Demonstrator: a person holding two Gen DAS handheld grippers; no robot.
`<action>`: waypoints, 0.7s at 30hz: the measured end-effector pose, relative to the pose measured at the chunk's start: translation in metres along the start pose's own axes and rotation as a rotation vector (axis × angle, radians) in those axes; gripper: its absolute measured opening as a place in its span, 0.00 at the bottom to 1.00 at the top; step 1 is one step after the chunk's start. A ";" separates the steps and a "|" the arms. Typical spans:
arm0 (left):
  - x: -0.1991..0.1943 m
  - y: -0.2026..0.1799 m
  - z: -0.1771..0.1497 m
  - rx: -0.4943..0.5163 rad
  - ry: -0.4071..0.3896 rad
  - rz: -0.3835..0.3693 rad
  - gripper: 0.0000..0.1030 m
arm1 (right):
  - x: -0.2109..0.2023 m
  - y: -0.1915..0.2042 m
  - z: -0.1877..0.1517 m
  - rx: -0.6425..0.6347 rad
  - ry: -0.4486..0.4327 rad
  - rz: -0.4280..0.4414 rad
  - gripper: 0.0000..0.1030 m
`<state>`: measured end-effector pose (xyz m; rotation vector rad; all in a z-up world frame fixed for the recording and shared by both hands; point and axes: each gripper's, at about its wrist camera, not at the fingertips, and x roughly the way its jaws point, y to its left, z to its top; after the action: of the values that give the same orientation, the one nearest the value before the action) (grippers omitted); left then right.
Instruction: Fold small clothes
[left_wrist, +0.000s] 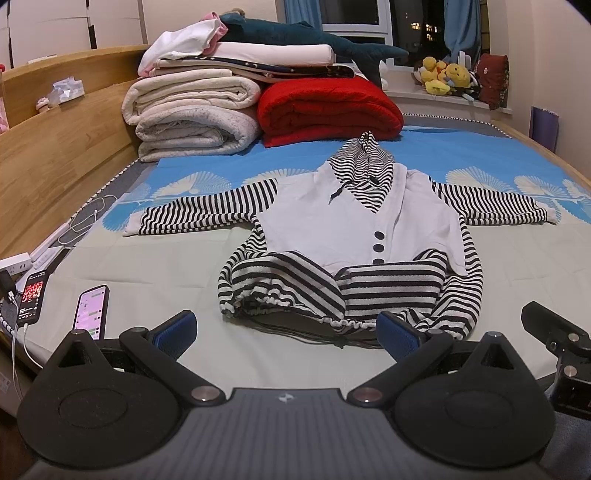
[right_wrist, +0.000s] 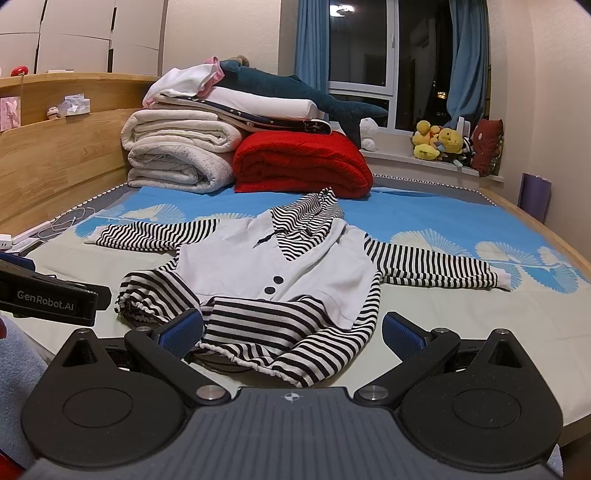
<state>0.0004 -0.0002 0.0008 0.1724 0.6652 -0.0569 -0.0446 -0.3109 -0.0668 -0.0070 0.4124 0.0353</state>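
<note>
The left hand-held gripper hangs with its jaws wide apart and empty, just short of the hoodie's gathered hem. The right hand-held gripper is likewise spread wide, its fingers either side of the hem's near corner. The hoodie lies flat on the bed, sleeves outstretched, hem folded up.
</note>
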 end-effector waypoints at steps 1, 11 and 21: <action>0.000 0.000 0.000 0.000 0.001 -0.001 1.00 | 0.000 0.000 0.000 0.000 0.000 0.000 0.99; 0.002 -0.004 -0.005 0.004 0.008 -0.002 1.00 | 0.002 0.002 -0.002 0.005 0.008 0.003 0.99; 0.005 -0.002 -0.004 -0.005 0.020 -0.001 1.00 | 0.005 0.001 -0.004 0.010 0.019 0.009 0.99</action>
<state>0.0017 -0.0012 -0.0059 0.1681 0.6858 -0.0542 -0.0414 -0.3095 -0.0728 0.0043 0.4317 0.0422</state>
